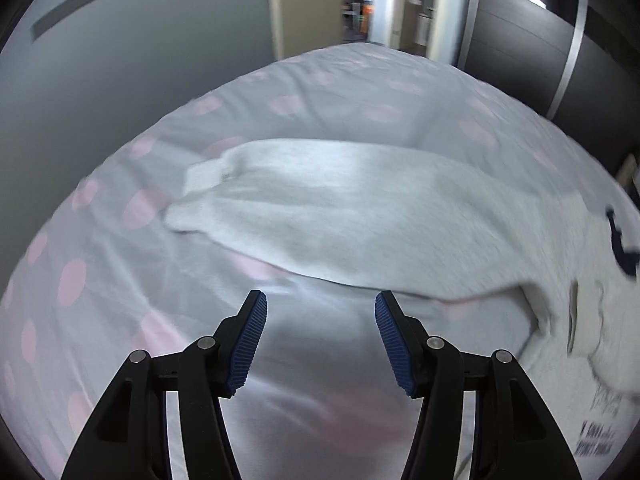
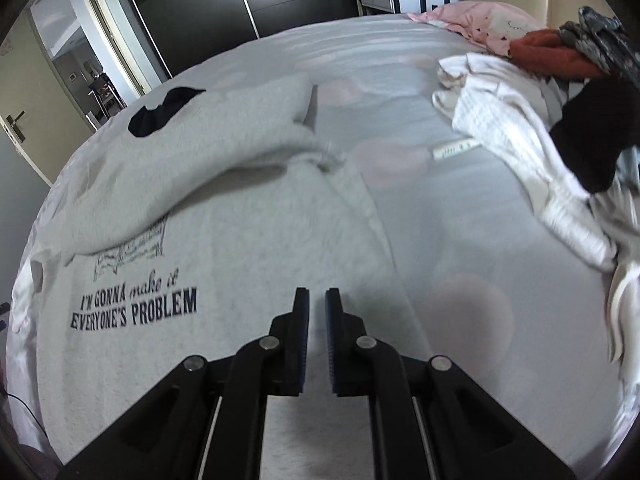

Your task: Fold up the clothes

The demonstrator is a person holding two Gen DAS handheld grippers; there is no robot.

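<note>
A light grey sweatshirt (image 2: pixel 248 240) lies flat on the bed, printed with dark lettering (image 2: pixel 136 308) and a dark shape (image 2: pixel 164 116). One sleeve (image 2: pixel 180 168) is folded across its chest. In the left wrist view the other sleeve (image 1: pixel 340 208) stretches out to the left over the sheet, its cuff (image 1: pixel 200 176) at the far end. My left gripper (image 1: pixel 320 308) is open above bare sheet, just short of that sleeve. My right gripper (image 2: pixel 317 300) hovers over the sweatshirt's lower body with its jaws almost together and nothing visible between them.
The bed sheet (image 2: pixel 460 220) is pale grey with pink dots. A loose pile of white, black, red and patterned clothes (image 2: pixel 520 140) lies at the right, with a pink pillow (image 2: pixel 488 24) behind it. Dark wardrobe doors (image 2: pixel 200 0) and an open doorway (image 1: pixel 360 4) stand beyond the bed.
</note>
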